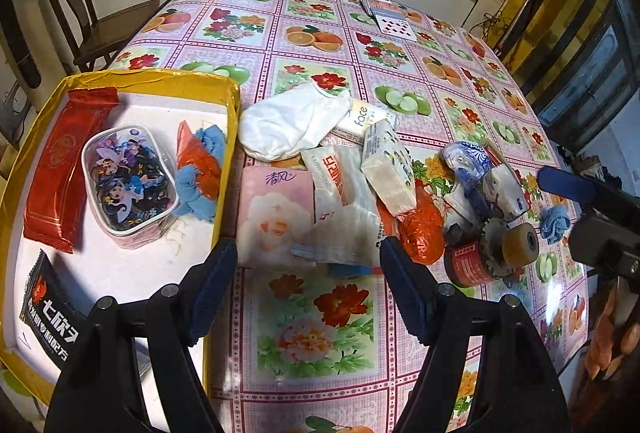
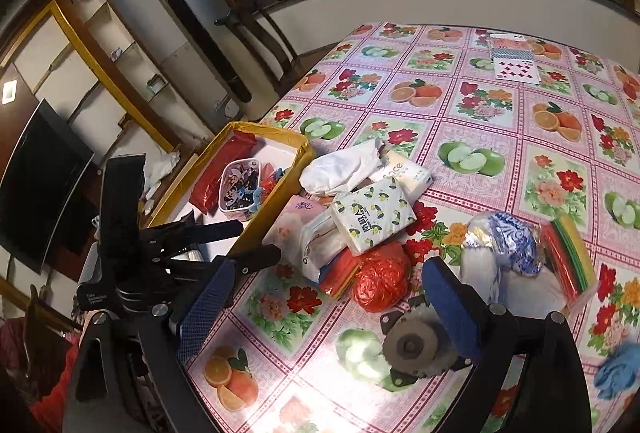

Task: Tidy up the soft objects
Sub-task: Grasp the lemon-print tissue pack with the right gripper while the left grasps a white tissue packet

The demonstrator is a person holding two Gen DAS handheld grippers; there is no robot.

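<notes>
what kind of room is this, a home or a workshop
Most likely a home living or dining room: a table in a fruit-and-flower oilcloth, a wall-mounted TV, a wooden chair, and playing cards.

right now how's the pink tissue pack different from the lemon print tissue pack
The pink tissue pack lies flat on the tablecloth beside the yellow tray; the lemon print tissue pack rests tilted on top of the pile. The pink one shows a pale rose picture and handwriting-style characters; the other is white with small lemons. The pink pack is partly covered by neighbouring packets, while the lemon one is fully exposed. Both are soft wrapped tissue packs, not yet in the tray.
</notes>
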